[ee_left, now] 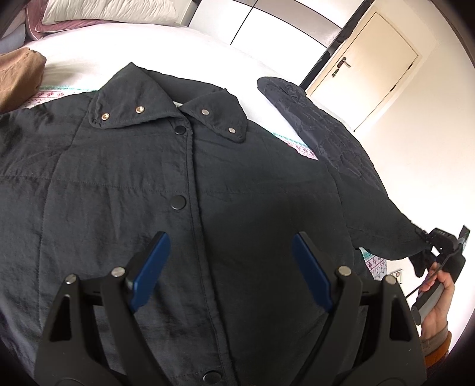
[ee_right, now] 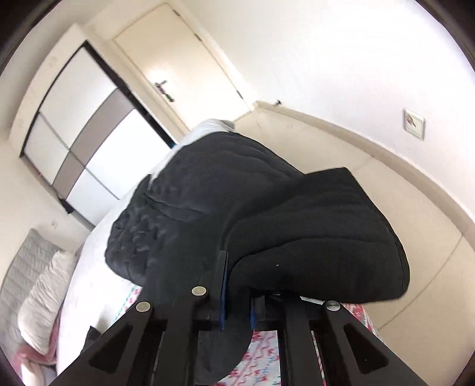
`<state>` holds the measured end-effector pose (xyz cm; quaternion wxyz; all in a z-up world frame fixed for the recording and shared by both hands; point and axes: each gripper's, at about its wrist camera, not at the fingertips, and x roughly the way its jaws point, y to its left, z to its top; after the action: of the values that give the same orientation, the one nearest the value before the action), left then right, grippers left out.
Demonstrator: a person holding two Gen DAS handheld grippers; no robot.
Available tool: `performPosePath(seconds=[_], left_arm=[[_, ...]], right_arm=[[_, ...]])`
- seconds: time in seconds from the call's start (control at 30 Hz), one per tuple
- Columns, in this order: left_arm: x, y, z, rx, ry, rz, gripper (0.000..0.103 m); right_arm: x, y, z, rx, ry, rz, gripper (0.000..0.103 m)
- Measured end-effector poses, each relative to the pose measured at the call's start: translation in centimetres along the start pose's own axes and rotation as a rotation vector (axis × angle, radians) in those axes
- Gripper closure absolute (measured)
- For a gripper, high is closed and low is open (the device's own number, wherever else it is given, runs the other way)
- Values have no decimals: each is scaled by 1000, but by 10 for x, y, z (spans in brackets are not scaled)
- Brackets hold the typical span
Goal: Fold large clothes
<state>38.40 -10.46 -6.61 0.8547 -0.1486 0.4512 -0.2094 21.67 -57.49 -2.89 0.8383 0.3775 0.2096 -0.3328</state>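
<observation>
1. Left wrist view: left gripper (ee_left: 230, 255) has its jaws spread wide, w/ nothing between the blue pads (ee_left: 150, 273). It hovers just over the lower front of the black jacket (ee_left: 124, 184); can't tell if the pads touch the fabric.
2. Jacket lies flat, front up, straight ahead of and under the gripper, snap placket (ee_left: 190, 190) running up btwn the two fingers. Collar (ee_left: 166, 110) sits at the far end, both flaps open w/ metal snaps showing.
3. Jacket rests on a white bed (ee_left: 89, 59); a patterned sheet edge (ee_left: 50, 95) peeks out far-left of the collar. Brown cloth (ee_left: 17, 77) sits further left, pillows (ee_left: 104, 12) beyond it at the top.
4. To the right of the gripper, the jacket's sleeve (ee_left: 341, 142) is lifted off the bed, its end pinched in the right gripper (ee_left: 427, 240), held by the right hand (ee_left: 439, 300). Door (ee_left: 374, 65) is behind that, far right.
5. Right wrist view: right gripper (ee_right: 236, 285) is closed down tight on the black sleeve (ee_right: 311, 237), pads nearly together w/ fabric btwn them.
6. Sleeve bunches up directly ahead of and above the fingers, draping over to the right; more black quilted fabric runs off ahead-left onto the bed (ee_right: 98, 261).
7. Patterned sheet (ee_right: 264, 350) shows below the gripper. Pillow (ee_right: 44, 297) is low left, wardrobe (ee_right: 80, 127) upper left, door (ee_right: 184, 59) ahead at the top.
</observation>
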Motion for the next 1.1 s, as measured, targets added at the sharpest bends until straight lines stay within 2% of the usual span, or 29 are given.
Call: performPosePath(seconds=[0.2, 0.33, 0.43, 0.53, 0.57, 0.6, 0.63, 0.73, 0.83, 0.93, 1.0, 1.03, 1.1], left_arm=[[-45, 25, 22, -39, -61, 35, 18], [-74, 51, 31, -54, -106, 85, 18], [-84, 74, 30, -62, -137, 105, 18], [-80, 99, 24, -101, -169, 65, 18], [-77, 106, 20, -113, -182, 31, 18], [-73, 114, 16, -128, -196, -15, 18], [-68, 121, 13, -142, -207, -62, 18], [-46, 136, 8, -197, -173, -144, 20], [-30, 136, 6, -226, -127, -179, 27], [-18, 120, 3, -180, -87, -186, 38], [-8, 110, 2, -152, -53, -202, 47], [-3, 105, 1, -141, -33, -209, 56], [7, 96, -2, -118, -4, -188, 69]], right_arm=[[-49, 122, -10, -302, -34, 223, 94], [-73, 201, -56, -550, 2, 377, 94], [-75, 249, -108, -764, 143, 517, 90], [-62, 275, -173, -947, 420, 644, 74], [-57, 274, -190, -969, 502, 667, 64], [-57, 266, -205, -984, 560, 678, 56], [-54, 263, -214, -986, 598, 690, 54], [-43, 253, -209, -927, 625, 713, 50], [-30, 237, -175, -791, 561, 690, 42], [-3, 210, -133, -621, 469, 598, 41], [13, 191, -118, -554, 397, 518, 41], [23, 182, -112, -533, 368, 469, 41], [42, 165, -105, -489, 331, 391, 41]])
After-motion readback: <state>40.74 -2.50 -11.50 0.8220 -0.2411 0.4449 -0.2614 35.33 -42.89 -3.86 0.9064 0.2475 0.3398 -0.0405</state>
